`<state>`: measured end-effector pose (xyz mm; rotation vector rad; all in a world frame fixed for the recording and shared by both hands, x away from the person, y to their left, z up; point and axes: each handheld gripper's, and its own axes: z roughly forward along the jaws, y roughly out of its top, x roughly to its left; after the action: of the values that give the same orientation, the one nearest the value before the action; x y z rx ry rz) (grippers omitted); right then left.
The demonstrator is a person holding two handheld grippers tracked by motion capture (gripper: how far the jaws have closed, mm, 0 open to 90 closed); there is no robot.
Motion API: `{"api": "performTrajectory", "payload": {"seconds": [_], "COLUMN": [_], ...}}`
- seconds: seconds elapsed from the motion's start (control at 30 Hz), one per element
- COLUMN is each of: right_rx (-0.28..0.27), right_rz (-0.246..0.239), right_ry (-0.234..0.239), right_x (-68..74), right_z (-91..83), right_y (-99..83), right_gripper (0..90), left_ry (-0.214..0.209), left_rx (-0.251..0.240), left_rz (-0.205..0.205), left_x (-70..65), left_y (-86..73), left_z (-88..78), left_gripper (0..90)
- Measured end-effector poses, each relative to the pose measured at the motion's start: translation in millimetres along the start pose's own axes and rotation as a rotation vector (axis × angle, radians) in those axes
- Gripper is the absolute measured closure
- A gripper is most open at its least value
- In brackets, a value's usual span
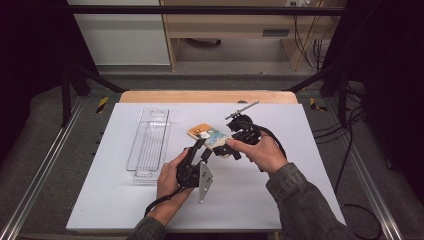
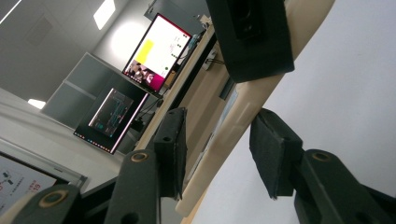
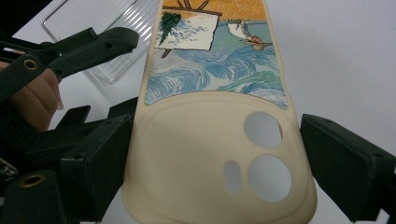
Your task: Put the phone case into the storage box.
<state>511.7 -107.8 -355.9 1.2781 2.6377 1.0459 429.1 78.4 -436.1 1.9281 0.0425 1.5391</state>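
Your two grippers meet at the cream phone case [image 3: 219, 154] (painted back up): right gripper [image 1: 231, 143] spread around it, left gripper [image 2: 219, 154] spread astride its edge.

You see a phone case [image 3: 215, 140] of smooth, matt cream plastic with a painted-look print, a clear ribbed glossy plastic tray [image 1: 148, 142], a matt white table sheet [image 1: 280, 200] over a wood edge [image 1: 207, 96], and black matt grainy pads [image 2: 271, 154].
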Motion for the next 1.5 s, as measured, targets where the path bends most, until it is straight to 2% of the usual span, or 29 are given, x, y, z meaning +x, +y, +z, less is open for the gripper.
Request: {"api": "performTrajectory", "payload": {"seconds": [0.2,0.63,1.2,1.5], "right_rx": [-0.007,-0.014,-0.019,-0.034], "right_rz": [0.004,0.019,-0.007,0.014], "right_ry": [0.008,0.021,0.021,0.043], "right_x": [1.0,2.0,3.0,1.6], "right_z": [-0.3,-2.7,-3.7,-4.9], "right_y": [1.8,3.9,2.9,3.1], "right_gripper": [11.7,11.6,11.1,10.6], "left_ry": [-0.013,-0.001,-0.003,-0.006], "left_rx": [0.007,0.007,0.015,0.019], "left_rz": [0.016,0.03,0.056,0.065], "left_x": [1.2,3.4,1.9,2.4], "left_y": [0.8,2.8,6.2,6.8], "left_z": [1.8,0.5,-1.6,-2.8], "left_gripper": [58.1,66.7,72.6,75.8]}}
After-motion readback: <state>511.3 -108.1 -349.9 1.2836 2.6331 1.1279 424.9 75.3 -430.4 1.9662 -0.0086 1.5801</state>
